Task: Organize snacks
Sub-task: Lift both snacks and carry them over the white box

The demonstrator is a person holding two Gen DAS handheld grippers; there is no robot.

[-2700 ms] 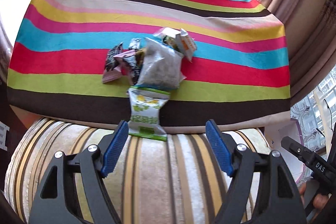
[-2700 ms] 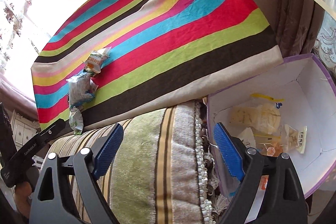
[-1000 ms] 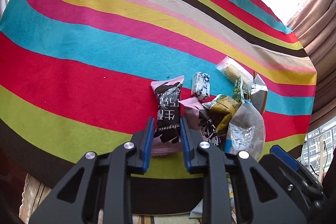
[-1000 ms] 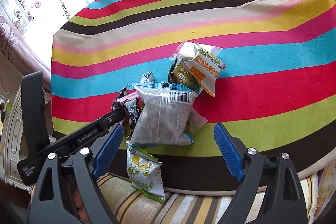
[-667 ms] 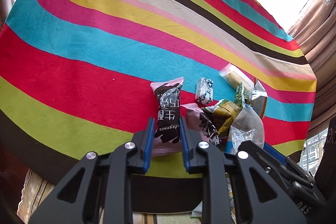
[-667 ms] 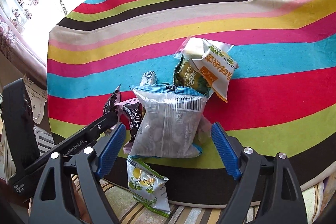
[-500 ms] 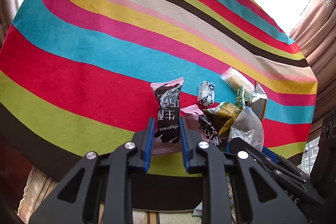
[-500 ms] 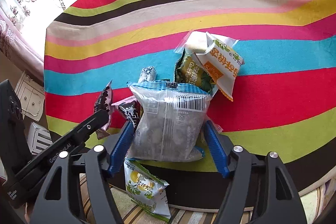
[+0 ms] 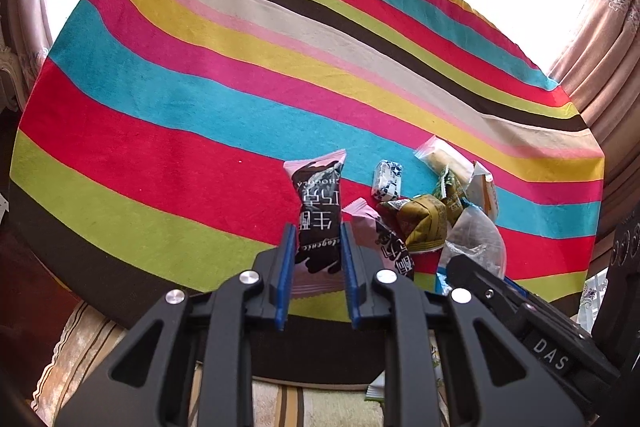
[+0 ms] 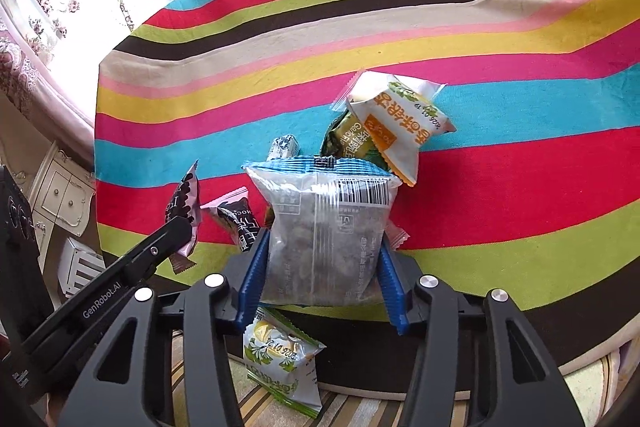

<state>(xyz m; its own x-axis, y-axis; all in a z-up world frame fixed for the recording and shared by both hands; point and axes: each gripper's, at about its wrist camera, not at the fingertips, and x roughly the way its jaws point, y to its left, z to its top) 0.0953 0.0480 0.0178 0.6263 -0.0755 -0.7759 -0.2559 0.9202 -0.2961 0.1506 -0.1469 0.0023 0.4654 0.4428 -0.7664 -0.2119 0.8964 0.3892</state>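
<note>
**Both grippers on snacks over the striped cloth**

The left gripper [image 9: 317, 247] is clamped on a pink-and-brown chocolate bar [image 9: 318, 215], its blue pads pressed against the wrapper's two long edges. The bar points away from the camera, its far end over the red stripe of the striped cloth [image 9: 200, 99]; whether it touches the cloth cannot be told.

Just right of it lies a second pink bar [image 9: 384, 235], touching an olive-gold packet [image 9: 420, 223]. Beyond these sit a small white-and-blue sweet [image 9: 387, 179], a clear packet with a pale roll [image 9: 444, 159] and a white-and-orange packet [image 9: 484, 187]. In the lower right of the left view the other tool's black arm crosses in front of a clear bag [image 9: 476, 239].

In the right view, the right gripper [image 10: 322, 259] has its jaws closing around the clear bag [image 10: 326, 235], which holds dark grainy contents and has a blue top edge and a barcode. The blue pads sit against the bag's two sides and its plastic pinches in at the waist there, so it is gripped.

Behind the bag lean a green packet [image 10: 352, 143] and the white-and-orange packet [image 10: 400, 123]. To its left are the second pink bar [image 10: 240, 223] and the chocolate bar [image 10: 182, 207] in the left tool's tip. A green-and-white packet [image 10: 280, 359] lies below the cloth's brown edge, on a striped cushion [image 10: 360, 411].
</note>
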